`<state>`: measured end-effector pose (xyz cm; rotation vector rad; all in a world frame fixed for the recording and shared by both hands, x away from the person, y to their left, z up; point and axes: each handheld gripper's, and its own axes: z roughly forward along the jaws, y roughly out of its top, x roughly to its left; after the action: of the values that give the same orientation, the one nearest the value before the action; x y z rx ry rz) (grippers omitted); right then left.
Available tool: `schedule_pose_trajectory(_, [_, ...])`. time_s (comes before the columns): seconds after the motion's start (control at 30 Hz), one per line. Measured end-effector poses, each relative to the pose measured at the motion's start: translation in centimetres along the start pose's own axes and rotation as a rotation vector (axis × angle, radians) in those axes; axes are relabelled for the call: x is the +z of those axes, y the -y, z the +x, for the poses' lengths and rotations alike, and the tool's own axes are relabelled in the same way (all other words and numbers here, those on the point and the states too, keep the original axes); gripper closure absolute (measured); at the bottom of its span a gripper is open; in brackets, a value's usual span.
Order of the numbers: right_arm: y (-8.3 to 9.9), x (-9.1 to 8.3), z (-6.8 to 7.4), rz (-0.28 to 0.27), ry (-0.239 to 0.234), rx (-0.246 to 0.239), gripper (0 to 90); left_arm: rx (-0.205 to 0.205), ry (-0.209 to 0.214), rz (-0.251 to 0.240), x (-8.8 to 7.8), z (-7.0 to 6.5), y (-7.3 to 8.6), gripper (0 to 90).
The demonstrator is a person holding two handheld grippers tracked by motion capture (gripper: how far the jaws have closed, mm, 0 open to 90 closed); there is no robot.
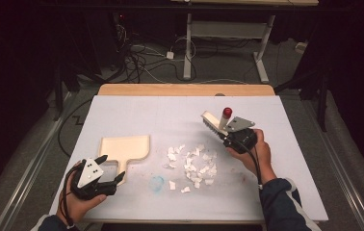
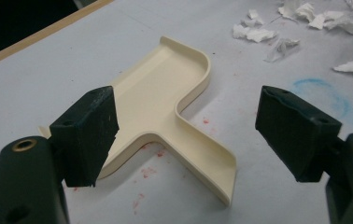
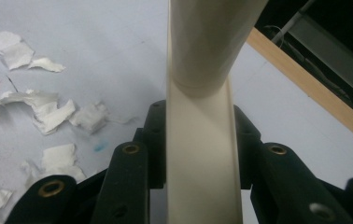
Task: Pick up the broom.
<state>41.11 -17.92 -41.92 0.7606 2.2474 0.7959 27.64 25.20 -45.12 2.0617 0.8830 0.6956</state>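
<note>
Cream dustpan lay lower left between gaping left gripper jaws – right gripper clamped brush beside paper scraps.

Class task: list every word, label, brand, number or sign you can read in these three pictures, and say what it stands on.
None: no readable text anywhere.
The cream dustpan, the brush in the right hand-held gripper and the torn paper scraps are blank.
The blue scrawl and red specks on the table are stains, not writing.
</note>
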Motion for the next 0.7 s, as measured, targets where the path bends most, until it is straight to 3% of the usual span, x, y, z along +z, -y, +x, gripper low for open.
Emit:
schedule_pose_trajectory(0.17, [-0.3,0.8,1.2,0.021,-0.015,-0.039,66.9,0.013,0.013,0.014,0.2,0.0,0.2,20.6])
schedule_pose_trajectory(0.4, [0.0,0.8,1.6,0.011,-0.053,-0.021,66.8,0.008,0.014,0.003,0.1,-0.1,0.0,20.9])
schedule_pose_trajectory(0.53, [0.1,0.9,1.8,0.01,-0.072,-0.028,66.9,-0.001,0.016,0.009,0.4,-0.1,0.0,21.0])
schedule_pose_trajectory(0.7, [0.0,1.0,2.2,0.01,-0.1,-0.045,66.8,0.016,0.018,0.018,0.7,-0.3,-0.1,21.1])
